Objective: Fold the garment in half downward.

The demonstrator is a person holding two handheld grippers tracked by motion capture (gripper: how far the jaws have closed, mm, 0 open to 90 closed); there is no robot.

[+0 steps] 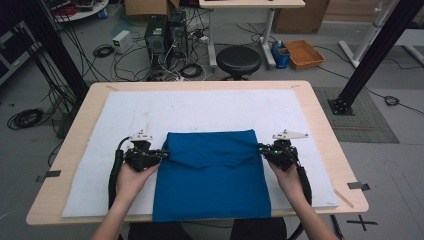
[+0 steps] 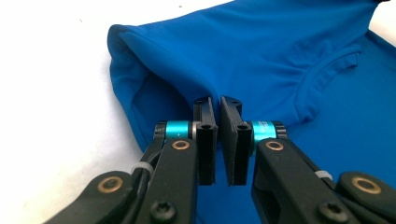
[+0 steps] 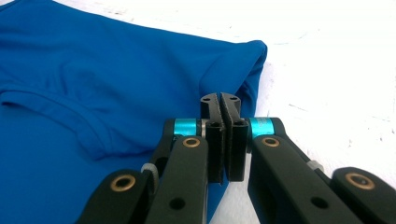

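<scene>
A blue shirt [image 1: 212, 175] lies folded on the white mat [image 1: 200, 107], its lower edge hanging over the table's near side. My left gripper [image 1: 165, 155] is at the shirt's left edge, near the upper corner. In the left gripper view the jaws [image 2: 217, 101] are pinched together on a raised fold of the blue cloth [image 2: 261, 51]. My right gripper [image 1: 261, 147] is at the shirt's right edge. In the right gripper view its jaws [image 3: 220, 99] are pressed shut on the cloth's edge [image 3: 116, 74], beside the folded corner.
The mat covers most of a wooden table [image 1: 320, 130]. Behind the table stand a black stool [image 1: 238, 60], computer towers [image 1: 165, 32] with loose cables, and an orange tray [image 1: 302, 53]. A black frame post [image 1: 372, 55] rises at the right.
</scene>
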